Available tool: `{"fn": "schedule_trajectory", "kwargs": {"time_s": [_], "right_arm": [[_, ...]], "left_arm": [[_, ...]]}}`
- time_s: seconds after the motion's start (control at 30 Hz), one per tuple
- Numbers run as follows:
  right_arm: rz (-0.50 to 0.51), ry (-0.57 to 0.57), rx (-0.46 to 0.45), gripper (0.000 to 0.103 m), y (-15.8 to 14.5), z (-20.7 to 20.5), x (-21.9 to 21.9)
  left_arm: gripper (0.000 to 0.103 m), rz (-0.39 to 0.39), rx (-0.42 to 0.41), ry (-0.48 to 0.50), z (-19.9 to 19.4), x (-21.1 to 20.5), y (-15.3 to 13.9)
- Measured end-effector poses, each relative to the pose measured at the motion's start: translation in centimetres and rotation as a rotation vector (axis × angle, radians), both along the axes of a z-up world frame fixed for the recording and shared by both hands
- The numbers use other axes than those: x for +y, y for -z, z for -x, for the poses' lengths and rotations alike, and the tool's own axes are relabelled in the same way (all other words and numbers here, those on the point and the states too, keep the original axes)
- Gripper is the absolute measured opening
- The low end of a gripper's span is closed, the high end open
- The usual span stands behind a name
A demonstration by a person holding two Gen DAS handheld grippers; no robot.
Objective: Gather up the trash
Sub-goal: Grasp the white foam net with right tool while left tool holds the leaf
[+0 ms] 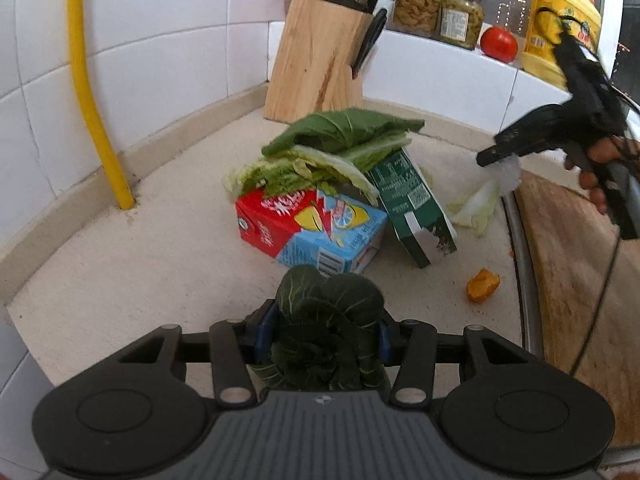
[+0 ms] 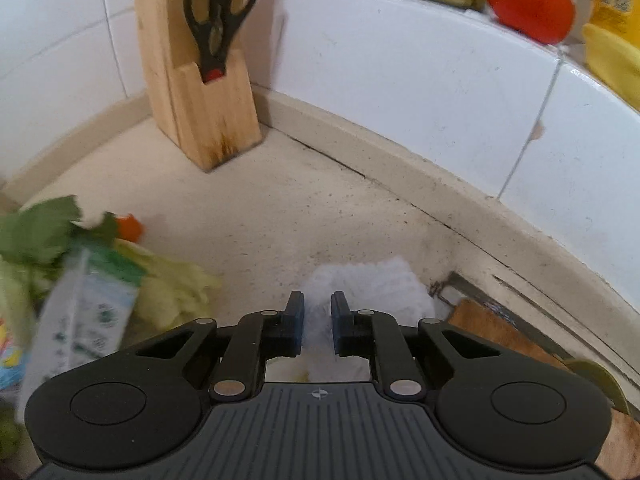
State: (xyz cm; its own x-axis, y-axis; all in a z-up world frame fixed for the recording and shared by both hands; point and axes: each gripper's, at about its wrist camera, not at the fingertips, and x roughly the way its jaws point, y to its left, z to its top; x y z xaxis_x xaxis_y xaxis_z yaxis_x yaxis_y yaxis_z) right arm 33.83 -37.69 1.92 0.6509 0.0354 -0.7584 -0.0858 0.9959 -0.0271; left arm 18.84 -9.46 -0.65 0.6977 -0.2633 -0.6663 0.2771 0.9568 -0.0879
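- Well, the left gripper (image 1: 326,334) is clamped on a dark green leafy vegetable (image 1: 326,328), held just in front of the red-and-blue carton (image 1: 310,226) — one scrap in hand, though no bin shows in either view.
- Over on the right, the right gripper (image 2: 317,322) has its pads on either side of a crumpled white tissue (image 2: 372,284); the jaws stand narrow and look pinched on it, down on the counter (image 2: 280,208) to the right of that carton.
- Plenty left to clear: the red-and-blue carton lies on its side, with a green carton (image 1: 412,204) leaning just to its right.
- Heaped on top of both cartons, a pile of cabbage leaves (image 1: 332,152) — untouched.
- A pale leaf scrap (image 1: 474,208) lies further right of the carton, near the wooden cutting board (image 1: 572,264).
- An orange peel piece (image 1: 483,285) sits in front and to the right of the carton, apart from everything.
- My read: early going, two pieces gripped, most of the pile to go.
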Motion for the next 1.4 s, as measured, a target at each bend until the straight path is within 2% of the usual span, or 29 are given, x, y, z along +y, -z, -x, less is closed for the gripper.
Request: {"fn": "schedule_trajectory", "kwargs": {"time_s": [0.23,0.37,0.4,0.43,0.5,0.57,0.63,0.7,0.77,1.03,1.07,1.1,1.13,1.17,1.27,1.4], "right_arm": [[-0.133,-0.03,-0.056,0.017,-2.7,2.6,-0.3],[-0.099,-0.055,-0.061,0.02,-2.0,2.3,0.6],[-0.093,-0.061,-0.045,0.024,-1.5,1.9,0.7],[-0.088,-0.063,-0.032,0.03,-1.0,1.7,0.8],[-0.075,-0.062,-0.031,0.039,-0.2,1.5,0.9],[-0.04,-0.068,-0.034,0.065,0.3,1.3,1.0],[-0.002,-0.067,-0.049,0.076,0.4,1.3,1.2],[0.015,-0.074,-0.064,0.081,0.4,1.1,1.0],[0.013,-0.091,-0.066,0.088,0.3,0.8,0.7],[0.009,-0.084,-0.039,0.089,2.3,-0.7,0.8],[0.013,-0.082,-0.041,0.085,2.6,-1.0,0.9],[0.014,-0.079,-0.033,0.081,2.8,-1.2,0.9],[0.003,-0.069,-0.012,0.068,3.0,-1.7,0.8],[-0.023,-0.055,0.014,0.05,3.3,-2.2,0.5],[-0.063,-0.013,0.029,0.04,3.4,-2.6,-0.1],[-0.09,0.008,0.009,0.035,2.3,-1.4,-0.5]], "left_arm": [[0.038,0.012,-0.031,-0.011,0.1,0.7,-0.9],[0.04,-0.007,-0.009,-0.01,-0.2,0.2,-0.1],[0.044,-0.01,-0.008,-0.003,-0.2,0.1,-0.1],[0.053,-0.018,-0.008,0.005,-0.2,-0.1,0.0],[0.062,-0.046,-0.01,0.019,-0.2,-0.5,0.2],[0.063,-0.075,-0.008,0.022,-0.3,-0.9,0.5],[0.063,-0.09,-0.002,0.021,-0.4,-1.1,0.7],[0.064,-0.09,0.002,0.02,-0.5,-1.1,0.8],[0.07,-0.08,0.01,0.022,-0.5,-1.0,0.9],[0.071,-0.091,0.046,0.013,-1.0,-1.3,1.9],[0.07,-0.088,0.052,0.008,-1.1,-1.2,2.0],[0.064,-0.083,0.06,0.003,-1.3,-1.2,2.1],[0.054,-0.074,0.071,-0.004,-1.5,-1.2,2.2],[0.054,-0.061,0.079,-0.003,-1.6,-1.1,2.3],[0.051,-0.045,0.085,-0.025,-1.6,-0.9,2.2],[0.049,-0.029,0.084,-0.037,-1.5,-0.4,1.8]]}}
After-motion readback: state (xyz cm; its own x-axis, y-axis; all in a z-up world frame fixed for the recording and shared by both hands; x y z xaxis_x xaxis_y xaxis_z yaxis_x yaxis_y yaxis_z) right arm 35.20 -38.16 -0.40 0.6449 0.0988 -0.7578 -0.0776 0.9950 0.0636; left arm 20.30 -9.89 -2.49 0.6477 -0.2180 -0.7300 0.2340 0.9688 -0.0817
